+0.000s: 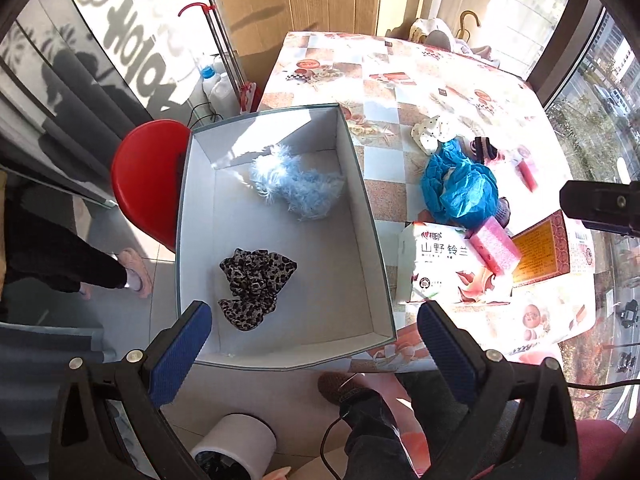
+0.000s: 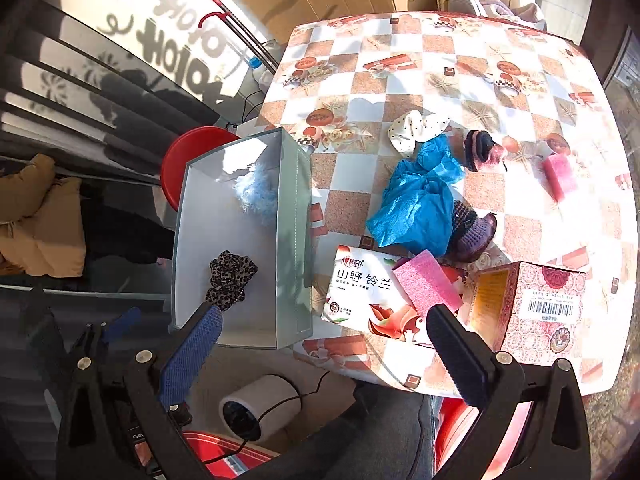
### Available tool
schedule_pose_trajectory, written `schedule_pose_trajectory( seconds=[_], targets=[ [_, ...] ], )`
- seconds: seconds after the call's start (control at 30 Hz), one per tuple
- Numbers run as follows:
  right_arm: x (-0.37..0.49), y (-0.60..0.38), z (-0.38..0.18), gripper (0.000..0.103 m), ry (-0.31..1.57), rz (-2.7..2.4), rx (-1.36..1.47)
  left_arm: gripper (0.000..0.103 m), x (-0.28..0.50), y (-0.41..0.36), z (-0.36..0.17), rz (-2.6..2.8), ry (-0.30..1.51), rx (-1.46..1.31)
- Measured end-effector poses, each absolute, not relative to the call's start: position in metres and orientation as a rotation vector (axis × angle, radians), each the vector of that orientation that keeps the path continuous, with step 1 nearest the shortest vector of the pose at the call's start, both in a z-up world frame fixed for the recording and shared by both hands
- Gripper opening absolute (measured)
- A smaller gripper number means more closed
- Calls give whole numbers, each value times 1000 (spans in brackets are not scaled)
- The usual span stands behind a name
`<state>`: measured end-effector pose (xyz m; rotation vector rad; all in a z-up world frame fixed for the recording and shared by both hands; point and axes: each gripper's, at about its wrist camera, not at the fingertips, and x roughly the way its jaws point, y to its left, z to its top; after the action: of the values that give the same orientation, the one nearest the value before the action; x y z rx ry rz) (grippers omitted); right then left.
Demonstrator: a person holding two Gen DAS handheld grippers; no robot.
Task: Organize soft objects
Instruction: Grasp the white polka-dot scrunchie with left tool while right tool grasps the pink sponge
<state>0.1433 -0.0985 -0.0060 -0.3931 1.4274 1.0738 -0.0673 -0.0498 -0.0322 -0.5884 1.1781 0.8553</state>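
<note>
Both the left gripper (image 1: 314, 334) and right gripper (image 2: 324, 342) are hovering spread and empty above the table's near edge, since the grey open cardboard box (image 1: 362, 200) at its left edge is already holding the leopard-print fabric scrunchie (image 1: 254, 286) and fluffy pale-blue piece (image 1: 298, 186), while the crumpled blue plastic-like wad (image 2: 418, 200) is waiting mid-table.

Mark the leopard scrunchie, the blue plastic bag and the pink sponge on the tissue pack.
leopard scrunchie (image 1: 256, 286): left wrist view, middle of the bunched fabric.
blue plastic bag (image 2: 416, 204): right wrist view, centre of the crumpled plastic.
pink sponge (image 2: 426, 282): right wrist view, top face.
</note>
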Motion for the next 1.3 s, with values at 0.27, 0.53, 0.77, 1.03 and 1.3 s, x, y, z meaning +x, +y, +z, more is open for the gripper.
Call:
schedule_pose_trajectory(
  seconds=[0.27,0.53,0.77,1.03,1.3],
  targets=[
    [265,-164,11,103,1391,823,-241,103,51,-17,-42,697,1215,-517],
    [366,-162,-65,103,1492,691,-368,103,153,48,-88,661,1353,-502],
    [403,-128,-151,103,1562,663,-586,103,218,70,-148,623,1485,-468],
    [433,-97,-204,103,1538,666,-708,103,253,88,-198,635,1552,-488],
    [425,-90,-227,103,1487,720,-801,97,263,97,-226,642,1600,-498]
  ],
)
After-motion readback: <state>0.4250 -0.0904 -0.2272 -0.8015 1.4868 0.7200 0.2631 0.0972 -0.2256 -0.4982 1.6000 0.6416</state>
